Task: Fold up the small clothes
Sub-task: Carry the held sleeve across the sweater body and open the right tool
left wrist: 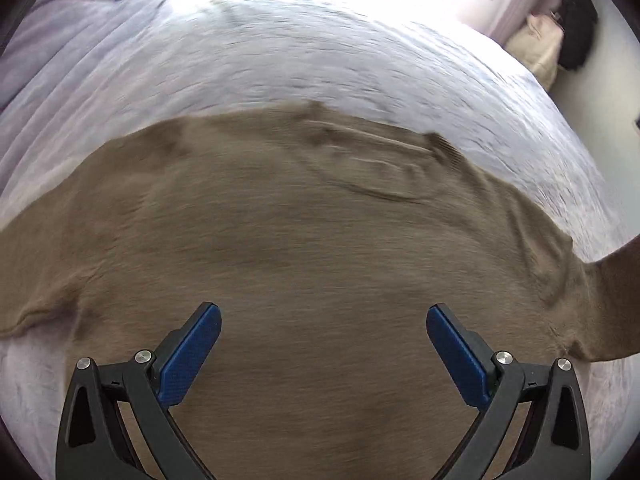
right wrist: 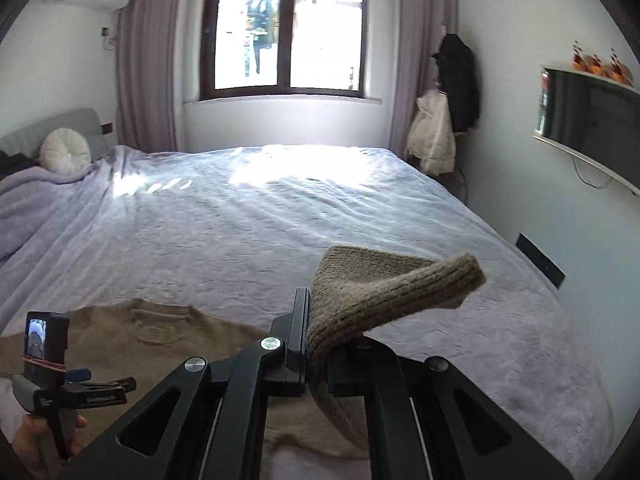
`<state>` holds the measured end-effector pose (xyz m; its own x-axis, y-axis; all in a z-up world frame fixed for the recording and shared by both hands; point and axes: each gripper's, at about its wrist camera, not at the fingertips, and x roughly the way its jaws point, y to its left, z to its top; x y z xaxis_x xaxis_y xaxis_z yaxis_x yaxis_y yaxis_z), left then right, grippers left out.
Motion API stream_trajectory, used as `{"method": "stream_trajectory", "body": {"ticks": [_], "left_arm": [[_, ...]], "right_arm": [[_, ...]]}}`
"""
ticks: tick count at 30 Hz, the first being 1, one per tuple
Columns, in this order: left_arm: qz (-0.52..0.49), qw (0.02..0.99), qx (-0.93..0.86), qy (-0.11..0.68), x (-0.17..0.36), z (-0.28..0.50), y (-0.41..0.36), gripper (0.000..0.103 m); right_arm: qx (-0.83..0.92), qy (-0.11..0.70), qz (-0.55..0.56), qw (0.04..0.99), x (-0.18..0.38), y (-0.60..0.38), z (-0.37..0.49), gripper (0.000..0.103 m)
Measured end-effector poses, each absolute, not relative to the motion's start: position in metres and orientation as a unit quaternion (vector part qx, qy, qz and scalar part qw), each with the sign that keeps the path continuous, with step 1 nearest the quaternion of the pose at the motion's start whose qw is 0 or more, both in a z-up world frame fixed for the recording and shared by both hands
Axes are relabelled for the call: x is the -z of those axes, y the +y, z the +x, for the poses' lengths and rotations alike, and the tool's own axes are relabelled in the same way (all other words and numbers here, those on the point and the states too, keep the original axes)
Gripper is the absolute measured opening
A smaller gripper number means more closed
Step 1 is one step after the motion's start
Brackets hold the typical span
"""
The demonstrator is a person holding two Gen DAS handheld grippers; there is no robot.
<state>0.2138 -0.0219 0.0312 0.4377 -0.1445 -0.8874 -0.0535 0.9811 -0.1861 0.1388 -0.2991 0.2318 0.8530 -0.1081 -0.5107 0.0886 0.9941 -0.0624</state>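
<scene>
Right, I've got a brown knitted sweater (left wrist: 280,240) spread flat on the pale lilac bedspread (left wrist: 280,60), neckline up at about one o'clock in my left view. My left gripper (left wrist: 324,336) hangs over the sweater's body with its blue pads (left wrist: 192,356) spread wide, nothing between them. Off at three o'clock a sleeve (left wrist: 612,300) lifts away from the bed.

That sleeve is in my right gripper (right wrist: 316,360): the jaws are pressed together on the knit, and the ribbed cuff (right wrist: 400,284) flops over above them toward two o'clock. Down at eight o'clock in the right view I can see the left gripper (right wrist: 100,386) and the hand (right wrist: 36,444) on its handle, above the sweater (right wrist: 180,340). Beyond the bed, the window (right wrist: 286,32) sits at twelve o'clock, a round white cushion (right wrist: 64,150) at ten, and coats (right wrist: 444,112) hang at two.
</scene>
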Motion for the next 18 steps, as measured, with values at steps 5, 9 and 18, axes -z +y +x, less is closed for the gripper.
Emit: {"method": "stream_trajectory", "body": {"ticks": [5, 9, 18], "left_arm": [[-0.122, 0.848, -0.001, 0.515, -0.033, 0.197, 0.047, 0.103], [-0.15, 0.848, -0.018, 0.509, -0.03, 0.181, 0.099, 0.103], [-0.194, 0.841, -0.023, 0.504, -0.019, 0.161, 0.152, 0.103]], "right_arm": [[-0.01, 0.286, -0.056, 0.957, -0.203, -0.189, 0.168, 0.007], [-0.048, 0.325, -0.083, 0.941, -0.152, -0.112, 0.191, 0.007], [-0.087, 0.438, -0.113, 0.888, -0.036, -0.03, 0.229, 0.009]]}}
